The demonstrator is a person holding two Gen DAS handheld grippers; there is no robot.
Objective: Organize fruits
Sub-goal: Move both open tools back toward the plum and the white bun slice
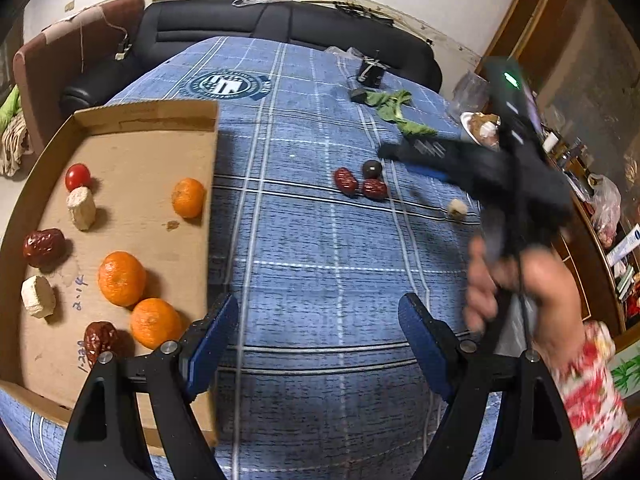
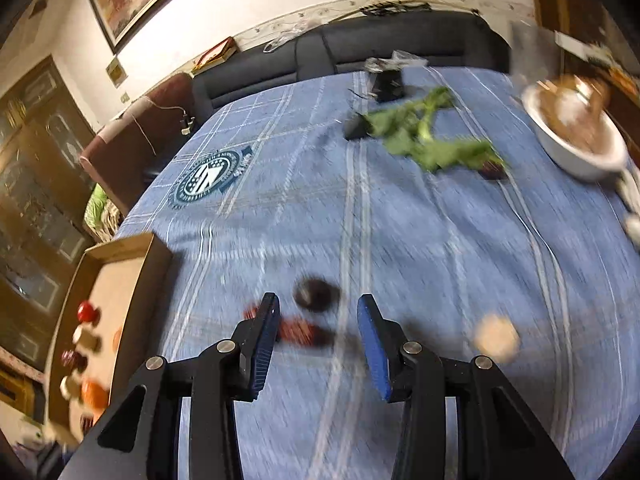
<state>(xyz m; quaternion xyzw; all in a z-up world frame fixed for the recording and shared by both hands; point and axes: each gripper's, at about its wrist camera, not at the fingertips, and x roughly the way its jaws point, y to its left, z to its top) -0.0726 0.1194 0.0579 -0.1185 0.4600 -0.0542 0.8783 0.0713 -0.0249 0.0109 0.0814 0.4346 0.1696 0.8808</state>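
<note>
A cardboard tray (image 1: pixel 148 116) on the left of the blue tablecloth holds three oranges (image 1: pixel 121 278), red dates (image 1: pixel 43 247), a cherry tomato (image 1: pixel 77 176) and pale chunks (image 1: pixel 81 208). On the cloth lie two red dates (image 1: pixel 346 180), a dark round fruit (image 1: pixel 372 169) and a pale chunk (image 1: pixel 457 209). My left gripper (image 1: pixel 320 332) is open and empty beside the tray's right edge. My right gripper (image 2: pixel 318 332) is open and empty, just above the dates (image 2: pixel 298 332) and the dark fruit (image 2: pixel 314 294); in the left wrist view it (image 1: pixel 394 154) is blurred, close to that group.
Green leaves (image 2: pixel 432 140), a black box (image 2: pixel 386 82) and a white bowl of food (image 2: pixel 576 128) sit at the far right of the table. A dark sofa (image 1: pixel 280 20) runs behind the table. A wooden cabinet (image 1: pixel 580 60) stands at the right.
</note>
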